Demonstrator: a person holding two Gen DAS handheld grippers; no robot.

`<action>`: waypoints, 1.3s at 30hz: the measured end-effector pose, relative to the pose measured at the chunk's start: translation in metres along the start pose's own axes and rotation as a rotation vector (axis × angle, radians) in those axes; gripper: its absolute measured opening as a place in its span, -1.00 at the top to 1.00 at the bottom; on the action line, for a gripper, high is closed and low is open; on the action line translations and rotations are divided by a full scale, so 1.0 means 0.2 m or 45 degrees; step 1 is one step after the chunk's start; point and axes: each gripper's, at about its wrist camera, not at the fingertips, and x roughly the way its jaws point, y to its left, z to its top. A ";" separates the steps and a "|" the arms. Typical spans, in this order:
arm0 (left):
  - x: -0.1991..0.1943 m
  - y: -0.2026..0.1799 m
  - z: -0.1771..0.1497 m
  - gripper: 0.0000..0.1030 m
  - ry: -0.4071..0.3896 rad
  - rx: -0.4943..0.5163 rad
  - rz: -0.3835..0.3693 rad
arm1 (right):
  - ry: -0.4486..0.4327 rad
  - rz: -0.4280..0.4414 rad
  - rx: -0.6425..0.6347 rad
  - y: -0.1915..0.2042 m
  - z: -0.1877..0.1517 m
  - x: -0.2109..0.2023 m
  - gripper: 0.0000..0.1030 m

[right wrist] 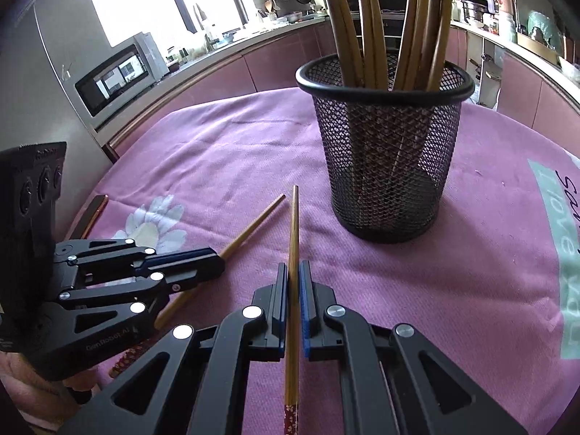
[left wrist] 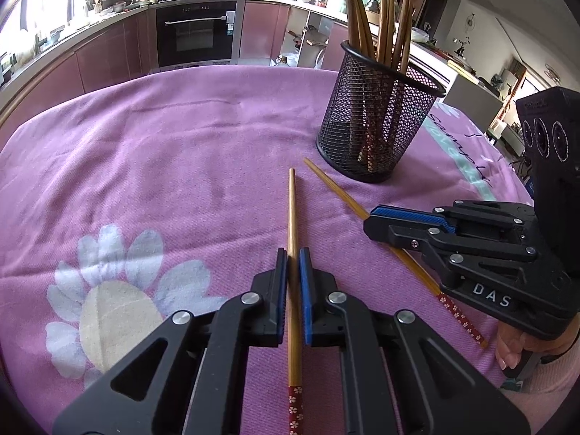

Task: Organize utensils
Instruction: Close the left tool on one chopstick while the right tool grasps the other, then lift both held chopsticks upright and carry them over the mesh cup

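Observation:
My left gripper [left wrist: 293,253] is shut on a bamboo chopstick [left wrist: 293,210] with a red flowered end, tip pointing toward the black mesh cup [left wrist: 377,123]. My right gripper [right wrist: 294,268] is shut on a second such chopstick [right wrist: 294,224], tip just short of the mesh cup [right wrist: 384,152]. The cup stands upright on the pink cloth and holds several chopsticks. In the left wrist view the right gripper [left wrist: 373,217] lies over its chopstick [left wrist: 337,192]. In the right wrist view the left gripper [right wrist: 217,261] grips its chopstick [right wrist: 253,228] at left.
The pink flowered tablecloth [left wrist: 163,152] covers the table. A dark slim object [right wrist: 95,214] lies at the table's left edge. Kitchen counters, an oven [left wrist: 197,32] and a microwave [right wrist: 119,76] stand beyond the table.

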 end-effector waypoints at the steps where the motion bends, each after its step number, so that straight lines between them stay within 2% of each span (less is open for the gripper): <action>1: 0.00 0.00 0.00 0.84 0.000 0.006 0.006 | 0.002 -0.010 -0.004 0.00 0.00 0.01 0.90; 10: 0.01 0.00 0.00 0.83 -0.001 0.023 0.016 | 0.015 -0.091 -0.098 0.06 -0.01 0.03 0.86; 23: 0.01 -0.01 0.00 0.84 -0.003 0.031 0.019 | 0.018 -0.097 -0.106 0.08 -0.02 0.03 0.84; 30: 0.00 -0.01 -0.01 0.85 -0.010 0.010 0.024 | 0.002 -0.063 -0.071 0.06 -0.02 0.02 0.90; 39: -0.11 -0.01 0.01 0.86 -0.072 0.003 -0.021 | -0.103 0.025 -0.039 0.04 -0.01 -0.15 0.90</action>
